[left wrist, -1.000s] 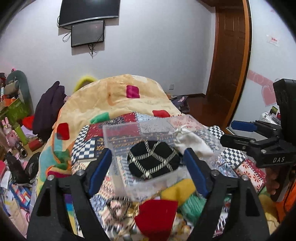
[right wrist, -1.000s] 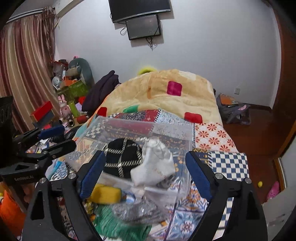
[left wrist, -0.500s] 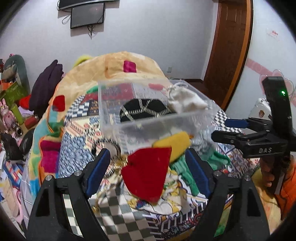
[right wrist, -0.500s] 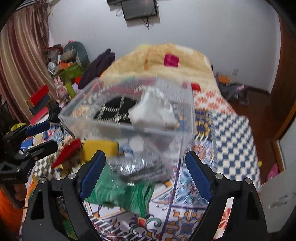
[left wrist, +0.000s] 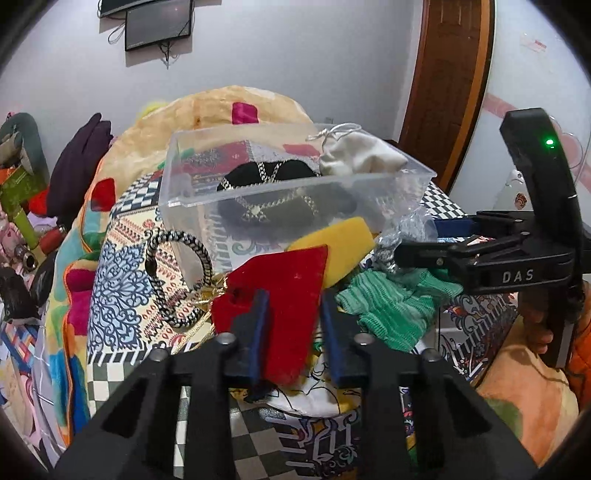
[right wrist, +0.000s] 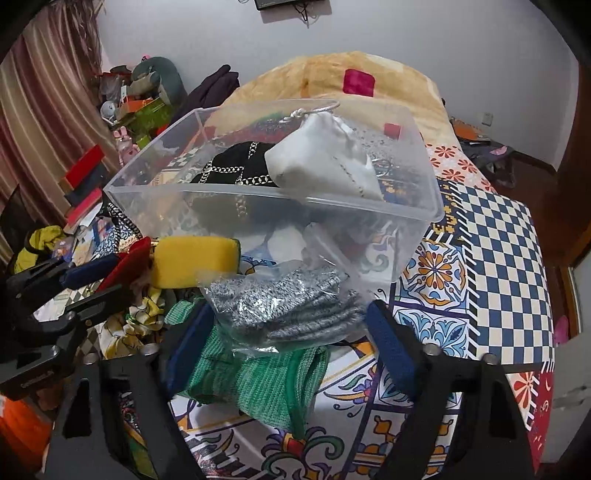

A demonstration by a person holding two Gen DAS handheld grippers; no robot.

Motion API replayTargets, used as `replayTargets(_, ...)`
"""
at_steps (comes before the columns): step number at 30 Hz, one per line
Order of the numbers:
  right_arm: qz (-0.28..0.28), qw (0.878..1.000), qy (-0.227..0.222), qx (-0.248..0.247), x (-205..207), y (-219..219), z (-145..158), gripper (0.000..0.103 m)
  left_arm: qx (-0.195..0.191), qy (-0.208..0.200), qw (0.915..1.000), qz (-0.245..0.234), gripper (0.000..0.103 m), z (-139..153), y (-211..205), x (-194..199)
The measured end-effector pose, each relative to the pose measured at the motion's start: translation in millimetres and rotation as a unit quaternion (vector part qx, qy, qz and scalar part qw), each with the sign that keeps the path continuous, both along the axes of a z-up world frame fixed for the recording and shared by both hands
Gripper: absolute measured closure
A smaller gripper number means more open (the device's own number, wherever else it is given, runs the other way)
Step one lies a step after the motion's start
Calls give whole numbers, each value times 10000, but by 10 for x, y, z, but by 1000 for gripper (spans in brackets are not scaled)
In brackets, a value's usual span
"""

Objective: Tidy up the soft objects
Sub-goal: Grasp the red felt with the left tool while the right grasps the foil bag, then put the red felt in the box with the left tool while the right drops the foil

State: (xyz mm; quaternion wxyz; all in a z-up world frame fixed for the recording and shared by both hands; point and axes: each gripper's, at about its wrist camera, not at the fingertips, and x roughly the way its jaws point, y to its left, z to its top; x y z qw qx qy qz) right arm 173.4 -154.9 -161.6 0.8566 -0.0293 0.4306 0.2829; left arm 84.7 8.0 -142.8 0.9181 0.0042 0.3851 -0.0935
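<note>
A: Since half a second ago the left gripper (left wrist: 293,330) has narrowed its blue pads (left wrist: 258,332) from wide apart to a slim gap, and they now sit on either side of the red felt piece (left wrist: 284,295).

B: Clamped on it?

A: The pads flank it closely, but I cannot tell whether they actually press it. The right gripper (right wrist: 288,339) has narrowed a little too; its jaws stand partly open around the bagged grey knit (right wrist: 288,306), with the pads apparently not touching it.

B: What crowds them?

A: The clear plastic box (left wrist: 207,201) stands just behind the pile, holding a black pouch with chain trim (left wrist: 266,177) and a white drawstring bag (right wrist: 321,162). A yellow sponge (right wrist: 195,258) leans against its front wall, touching the red felt. A green knit cloth (right wrist: 258,376) lies under the grey bag. A black-and-white braided cord (left wrist: 173,277) loops left of the felt.

B: And the setting?

A: All of it rests on a patchwork quilt (right wrist: 491,236) over a bed, with a peach blanket (right wrist: 399,85) heaped behind. White walls, a wall screen (left wrist: 159,22), a brown door (left wrist: 447,81), striped curtains (right wrist: 44,110), and clutter at the bedside. The box sits where it did.
</note>
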Motion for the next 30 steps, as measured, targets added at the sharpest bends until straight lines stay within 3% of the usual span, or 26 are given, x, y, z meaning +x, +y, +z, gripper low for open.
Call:
replayTargets(4,2,10000,20,65,1,-24,1,48,-28,-11,10000,56,95,-8,15,-6)
replayTargets(12,16,9999,-146,73,-97,-82,66,67,-182,-264,9995,72,100,189,67,-143)
replayTargets(30,-122,9940,-975,472,-368,-282,643,70,-711,-1160,9906,163,100,959,259,-168)
